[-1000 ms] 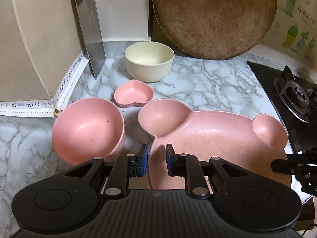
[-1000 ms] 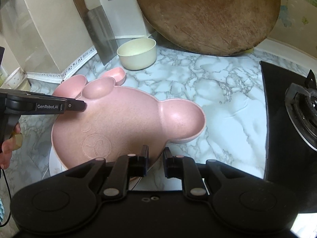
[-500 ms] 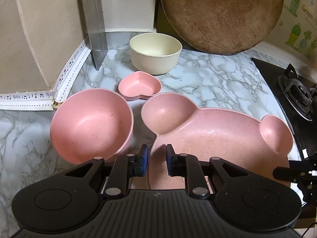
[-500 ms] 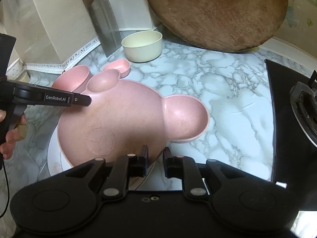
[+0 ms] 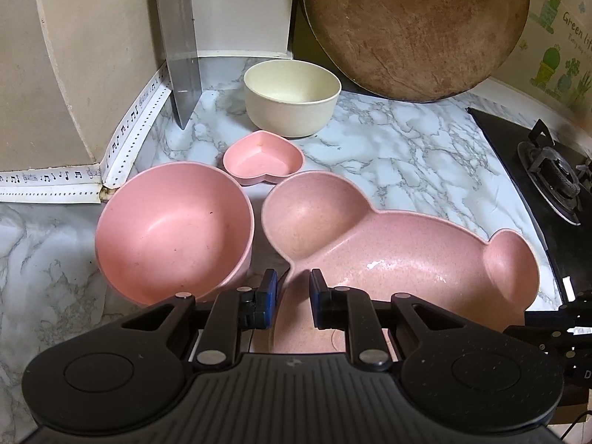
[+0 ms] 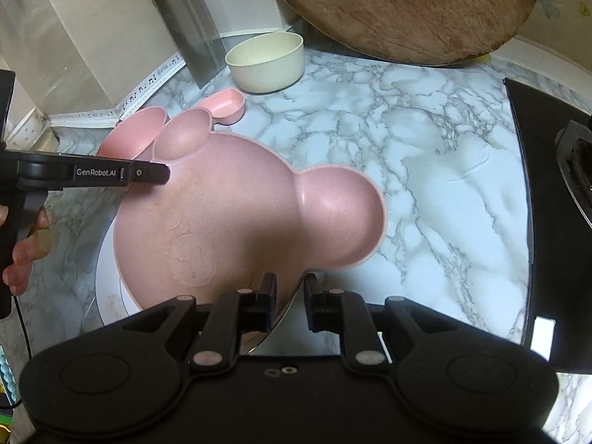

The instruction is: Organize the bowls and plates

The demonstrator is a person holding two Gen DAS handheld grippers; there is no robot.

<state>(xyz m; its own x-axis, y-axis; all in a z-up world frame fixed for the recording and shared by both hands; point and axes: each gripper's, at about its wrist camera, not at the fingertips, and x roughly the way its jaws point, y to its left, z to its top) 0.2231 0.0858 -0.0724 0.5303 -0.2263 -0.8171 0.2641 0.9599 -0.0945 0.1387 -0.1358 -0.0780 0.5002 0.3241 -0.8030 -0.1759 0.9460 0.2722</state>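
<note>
A pink mouse-shaped plate (image 5: 388, 251) with two round ear wells is held between both grippers. My left gripper (image 5: 292, 288) is shut on its rim just below the left ear. My right gripper (image 6: 286, 296) is shut on the plate (image 6: 229, 214) at its near edge, below the right ear. The plate hangs over a white plate (image 6: 107, 296). A round pink bowl (image 5: 170, 229) stands just left of the held plate. Behind them are a small pink heart-shaped dish (image 5: 262, 157) and a cream bowl (image 5: 292, 98).
A cleaver (image 5: 177, 37) leans against the back wall left of the cream bowl. A large round wooden board (image 5: 414, 26) leans at the back. A black gas stove (image 5: 547, 170) borders the marble counter (image 6: 425, 170) on the right. A hand (image 6: 22, 255) holds the left gripper.
Both grippers keep their hold on the mouse-shaped plate. The views have tilted a little, so the bowls at the back sit slightly higher in the frames.
</note>
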